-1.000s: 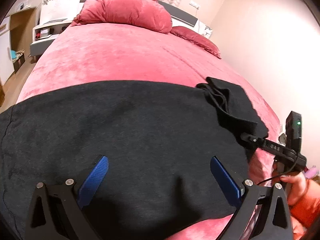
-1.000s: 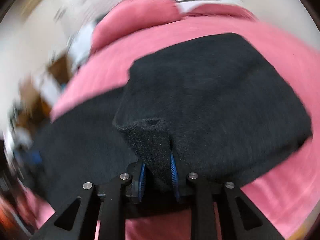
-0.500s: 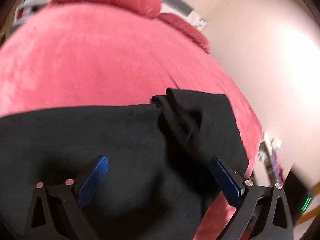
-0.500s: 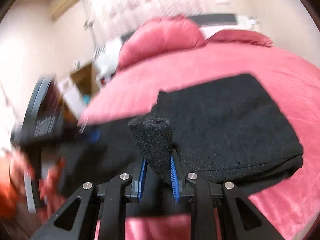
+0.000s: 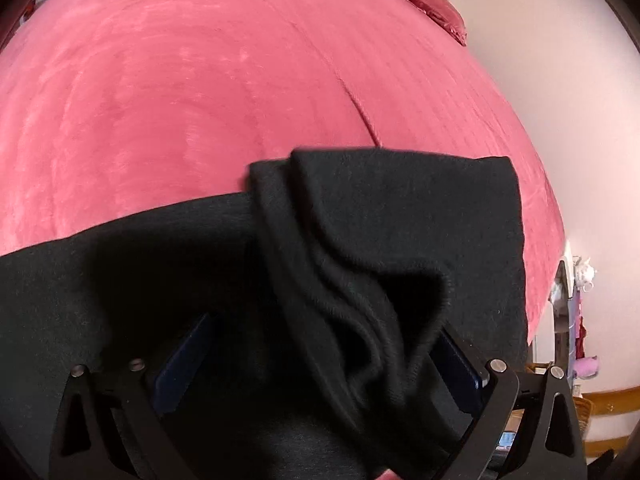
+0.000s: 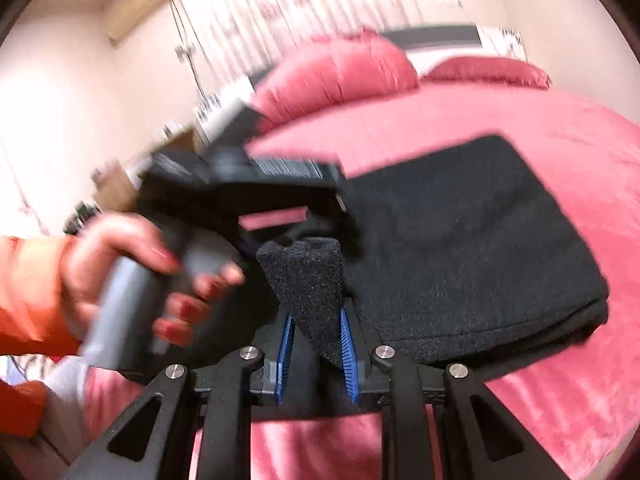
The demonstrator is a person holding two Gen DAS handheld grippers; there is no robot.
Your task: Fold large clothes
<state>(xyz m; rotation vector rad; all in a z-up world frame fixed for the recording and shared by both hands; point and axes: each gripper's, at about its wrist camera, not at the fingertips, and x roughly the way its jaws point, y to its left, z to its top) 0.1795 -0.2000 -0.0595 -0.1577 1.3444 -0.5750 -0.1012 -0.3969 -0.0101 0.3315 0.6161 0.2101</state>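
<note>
Handover mid-fold: right gripper (image 6: 316, 354) clenched on black knit garment's (image 6: 460, 240) bunched corner; left gripper (image 5: 320, 364) spread wide around that bunch, probably needs to close next.

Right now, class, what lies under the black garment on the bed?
Pink bedspread shows all around the black garment, so the garment lies on it. Anything else beneath the cloth is covered. The right tool pinches one fold.
</note>
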